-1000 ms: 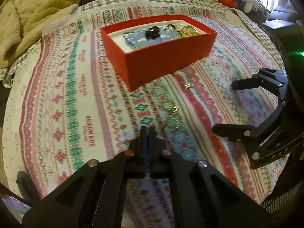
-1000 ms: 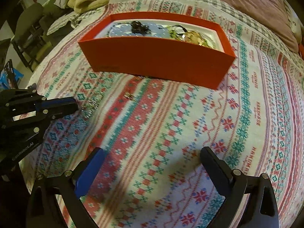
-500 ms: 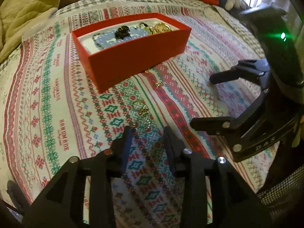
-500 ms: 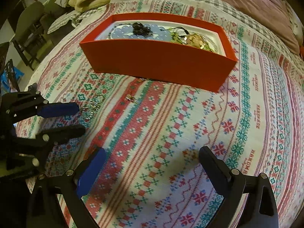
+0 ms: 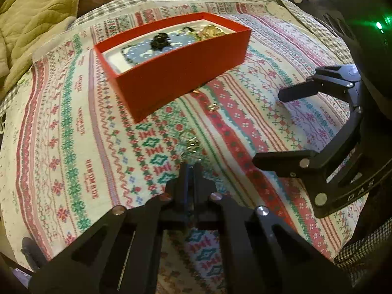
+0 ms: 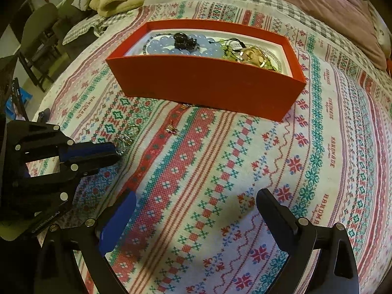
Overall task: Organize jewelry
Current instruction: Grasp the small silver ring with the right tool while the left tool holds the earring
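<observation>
My left tongs (image 5: 190, 169) just reclosed, pressed together beside silver ring cluster (image 6: 125, 139); catch unclear. Right tongs (image 6: 196, 210) spread, idle. Red box (image 6: 208, 83) at 12 o'clock awaits.

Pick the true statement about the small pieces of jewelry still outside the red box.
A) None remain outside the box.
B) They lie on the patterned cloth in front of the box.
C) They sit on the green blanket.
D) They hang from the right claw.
B: a small gold piece and a silvery piece lie on the patterned cloth in front of the red box.
</observation>
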The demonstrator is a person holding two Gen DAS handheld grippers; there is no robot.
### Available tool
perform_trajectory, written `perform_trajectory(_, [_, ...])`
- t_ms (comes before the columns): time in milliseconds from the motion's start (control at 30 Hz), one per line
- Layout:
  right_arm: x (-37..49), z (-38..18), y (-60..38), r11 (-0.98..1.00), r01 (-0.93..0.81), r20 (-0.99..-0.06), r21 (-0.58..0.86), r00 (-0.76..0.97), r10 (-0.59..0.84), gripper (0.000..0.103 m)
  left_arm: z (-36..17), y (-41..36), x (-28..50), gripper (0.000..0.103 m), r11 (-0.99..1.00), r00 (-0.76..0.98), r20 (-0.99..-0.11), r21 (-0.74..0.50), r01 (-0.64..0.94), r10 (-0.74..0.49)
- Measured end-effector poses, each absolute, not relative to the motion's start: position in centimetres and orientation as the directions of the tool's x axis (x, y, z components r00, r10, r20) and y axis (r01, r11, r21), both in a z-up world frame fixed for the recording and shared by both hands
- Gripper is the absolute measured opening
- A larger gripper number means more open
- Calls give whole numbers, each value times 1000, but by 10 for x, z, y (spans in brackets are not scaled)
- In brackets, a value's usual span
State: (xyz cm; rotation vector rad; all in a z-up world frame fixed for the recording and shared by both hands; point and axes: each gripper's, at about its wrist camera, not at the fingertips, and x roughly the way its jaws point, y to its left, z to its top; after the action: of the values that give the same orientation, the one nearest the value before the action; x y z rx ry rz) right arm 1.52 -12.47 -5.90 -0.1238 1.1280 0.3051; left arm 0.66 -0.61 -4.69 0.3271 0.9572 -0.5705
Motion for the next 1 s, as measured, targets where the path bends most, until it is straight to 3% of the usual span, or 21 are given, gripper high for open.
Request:
perform_trajectory(133, [19,-59,-113,948,-310,-900,66,392,191,96,-45,6,11,2,830,457,-837,6,557,-301])
perform_trajectory(200, [20,-57,-106,945,-319,-897,76,393,205,89,-44,9,12,2,835,459,-837,5,550,-297])
perform_trajectory(300, [24,-57,-96,938,-329,-889,105,391,237,74,-43,16,14,2,849,466,-838,7,529,-283])
perform_trajectory(367, [27,-58,-91,932,-333,-885,142,380,271,53,-43,22,17,2,860,465,-840,-5,510,-281])
perform_trajectory(433, [30,-58,-88,929,-323,-878,179,373,299,46,-43,26,18,3,863,463,-841,-9,506,-280])
perform_trajectory(533, [38,-56,-86,921,-302,-862,247,366,351,44,-43,28,15,10,862,465,-839,-10,507,-283])
perform_trajectory(667, [49,-53,-81,907,-277,-839,316,364,403,44,-42,29,12,30,857,464,-836,-16,516,-295])
perform_trajectory(933, [66,-58,-64,907,-253,-836,337,361,412,43,-43,28,7,34,847,455,-836,-21,532,-307])
perform_trajectory(1000, [63,-59,-64,911,-262,-843,318,362,398,27,-43,29,6,35,843,451,-835,-28,537,-315])
